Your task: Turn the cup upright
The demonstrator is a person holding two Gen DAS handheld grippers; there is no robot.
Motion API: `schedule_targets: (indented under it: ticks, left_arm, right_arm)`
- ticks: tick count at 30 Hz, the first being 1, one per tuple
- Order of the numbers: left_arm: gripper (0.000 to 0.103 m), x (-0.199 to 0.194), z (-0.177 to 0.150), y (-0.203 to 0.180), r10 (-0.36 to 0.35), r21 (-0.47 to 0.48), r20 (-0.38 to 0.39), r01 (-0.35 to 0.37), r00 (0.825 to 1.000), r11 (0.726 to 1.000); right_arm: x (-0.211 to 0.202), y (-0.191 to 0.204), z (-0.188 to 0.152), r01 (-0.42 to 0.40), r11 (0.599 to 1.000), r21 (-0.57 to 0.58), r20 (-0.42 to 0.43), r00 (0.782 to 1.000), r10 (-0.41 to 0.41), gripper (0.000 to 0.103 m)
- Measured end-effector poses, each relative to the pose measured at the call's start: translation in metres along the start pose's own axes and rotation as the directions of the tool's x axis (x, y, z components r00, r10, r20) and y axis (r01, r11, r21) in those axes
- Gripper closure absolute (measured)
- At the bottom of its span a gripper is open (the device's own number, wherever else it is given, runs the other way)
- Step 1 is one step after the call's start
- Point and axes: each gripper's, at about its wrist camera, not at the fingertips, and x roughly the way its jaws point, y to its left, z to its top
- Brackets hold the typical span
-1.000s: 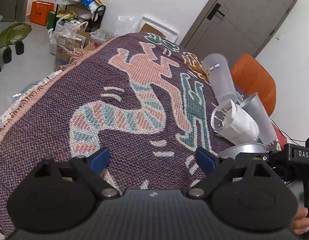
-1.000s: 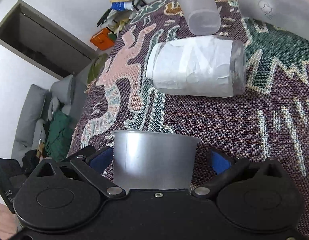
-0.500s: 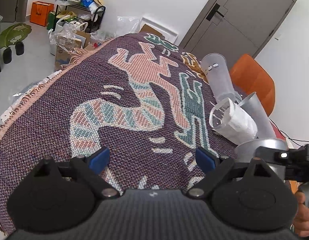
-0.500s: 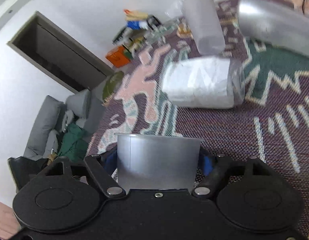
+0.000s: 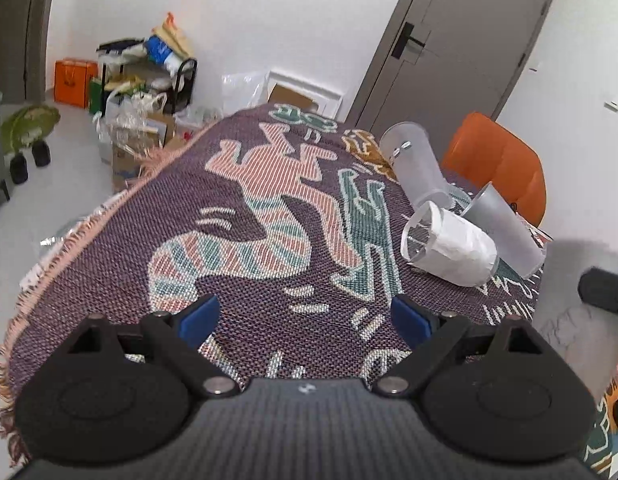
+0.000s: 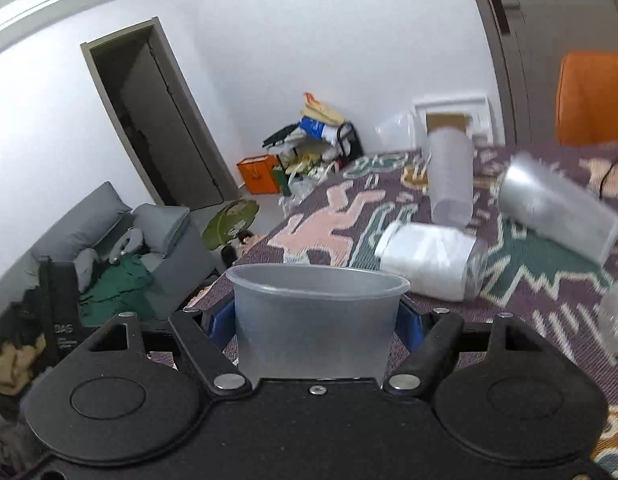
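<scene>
My right gripper (image 6: 315,316) is shut on a frosted plastic cup (image 6: 313,320), held above the patterned cloth with its rim toward the top of the right wrist view. Three more cups lie on their sides on the cloth: a paper-wrapped clear cup (image 6: 429,264) (image 5: 449,246), a frosted tall cup (image 6: 449,172) (image 5: 413,160) and a grey cup (image 6: 557,212) (image 5: 505,232). My left gripper (image 5: 305,316) is open and empty, low over the near part of the cloth, well left of the cups.
The woven cloth (image 5: 249,208) covers the table; its fringed edge (image 5: 69,248) runs along the left. An orange chair (image 5: 497,160) stands behind the cups. A grey door (image 5: 449,40), a cluttered shelf (image 5: 149,68) and a grey sofa (image 6: 109,240) surround the table.
My right gripper closed on the frosted cup, lifted it off the cloth and tilted up, so the view now faces the room. It has left the left wrist view.
</scene>
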Motion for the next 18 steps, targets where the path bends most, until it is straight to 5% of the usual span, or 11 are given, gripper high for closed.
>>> schedule_targets:
  ticks: [18]
  left_arm:
    - [0.011,-0.033,-0.005,0.017,0.003,-0.025,0.059,-0.002,0.998,1.0]
  right_arm:
    - [-0.005,0.056,-0.011,0.262,0.925,-0.275,0.242,0.95,-0.197,0.029]
